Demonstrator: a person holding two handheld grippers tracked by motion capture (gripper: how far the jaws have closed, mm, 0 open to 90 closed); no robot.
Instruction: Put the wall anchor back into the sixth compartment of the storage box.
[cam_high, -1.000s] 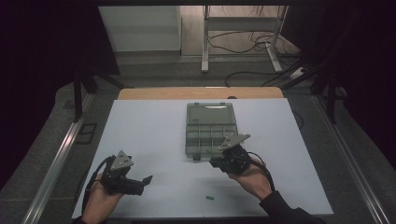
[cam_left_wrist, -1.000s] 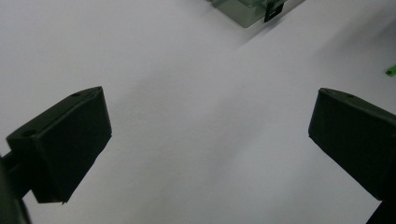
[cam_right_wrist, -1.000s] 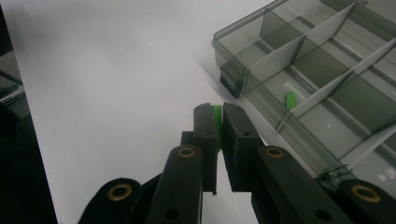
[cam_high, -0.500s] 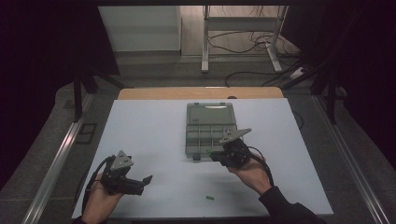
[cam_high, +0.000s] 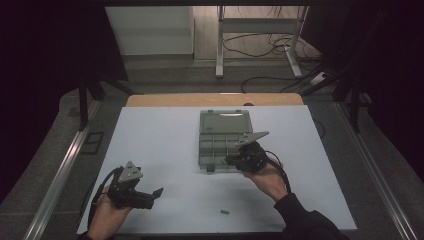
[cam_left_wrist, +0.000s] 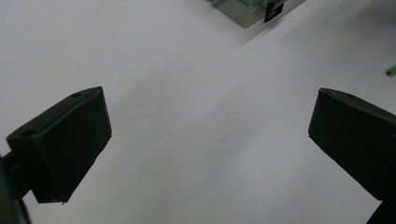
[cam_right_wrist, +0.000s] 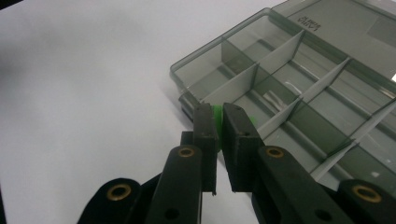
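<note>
While right tongs (cam_right_wrist: 218, 123) pinch a green piece (cam_right_wrist: 217, 113) (over organiser box (cam_right_wrist: 299, 88)), left tongs (cam_left_wrist: 205, 135) gape empty.

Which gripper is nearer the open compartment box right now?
Right. The right gripper is at the compartment box's near edge; the left gripper sits well off, by the table's near-left corner.

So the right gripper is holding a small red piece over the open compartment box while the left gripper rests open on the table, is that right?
Not quite: the piece clamped in the right gripper is green, not red, as the right gripper view shows. It is over the open compartment box, and the left gripper is open.
</note>
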